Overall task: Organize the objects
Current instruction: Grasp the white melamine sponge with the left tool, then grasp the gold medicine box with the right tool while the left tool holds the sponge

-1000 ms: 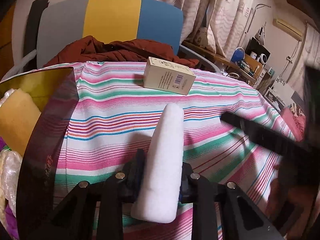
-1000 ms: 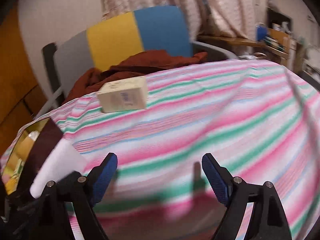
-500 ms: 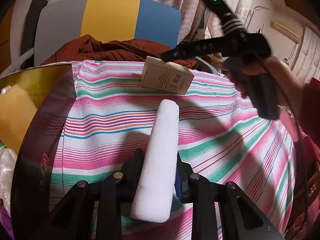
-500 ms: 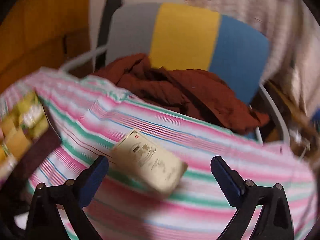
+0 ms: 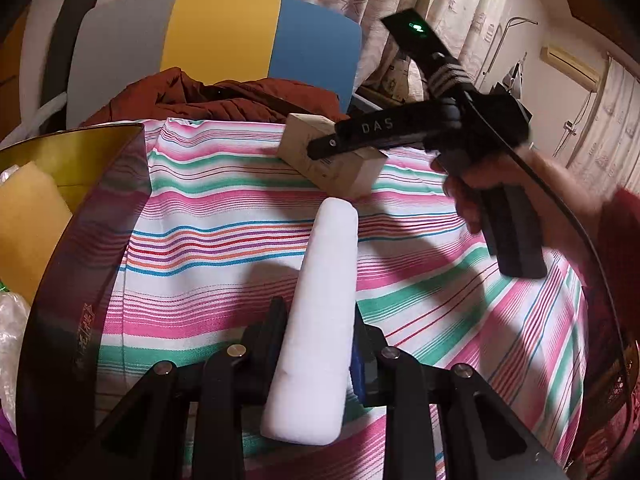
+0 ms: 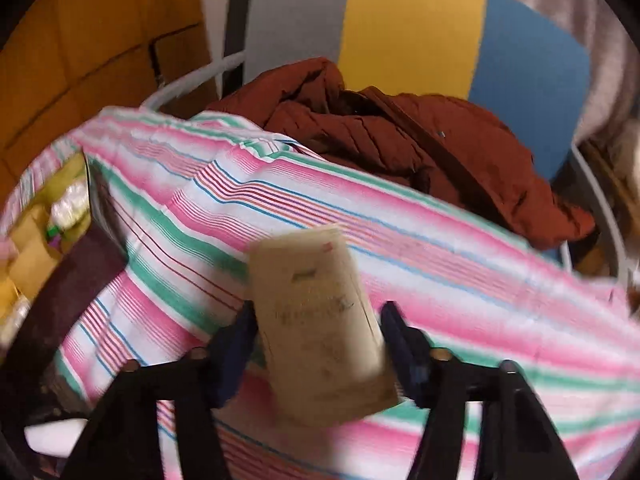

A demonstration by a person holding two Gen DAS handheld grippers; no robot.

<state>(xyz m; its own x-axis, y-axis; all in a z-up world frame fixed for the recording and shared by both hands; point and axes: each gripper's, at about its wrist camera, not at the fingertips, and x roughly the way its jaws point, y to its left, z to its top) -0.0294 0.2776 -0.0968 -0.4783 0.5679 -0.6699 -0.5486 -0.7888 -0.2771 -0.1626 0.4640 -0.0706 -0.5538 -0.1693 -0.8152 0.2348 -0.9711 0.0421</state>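
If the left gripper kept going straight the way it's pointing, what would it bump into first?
The left gripper is shut on the white foam stick, which pokes out ahead, so the stick's tip would likely touch first. Its line leads toward the beige box on the striped cloth, where the right gripper is closing.

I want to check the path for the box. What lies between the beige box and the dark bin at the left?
Only bare striped cloth lies between the box and the bin, as the left wrist view shows.
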